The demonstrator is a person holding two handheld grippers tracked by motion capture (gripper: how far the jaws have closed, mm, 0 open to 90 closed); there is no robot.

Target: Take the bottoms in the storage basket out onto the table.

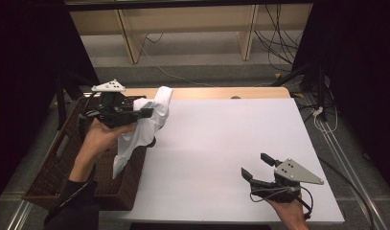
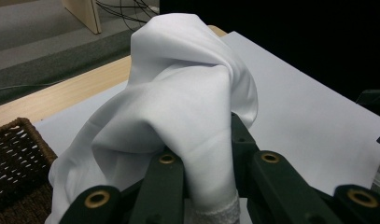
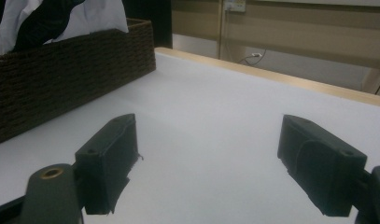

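A white cloth hangs in the air over the right rim of a dark wicker basket at the table's left. My left gripper is shut on that white cloth, and in the left gripper view the cloth bulges up from between the jaws, hiding their tips. My right gripper rests low over the white table top near the front right, its jaws wide apart with nothing between them. In the right gripper view the gripper faces the basket.
The basket stands on the left part of the table, partly over its edge. A strip of bare wood runs along the table's far edge. Wooden furniture legs and cables stand on the floor beyond. Black curtains flank both sides.
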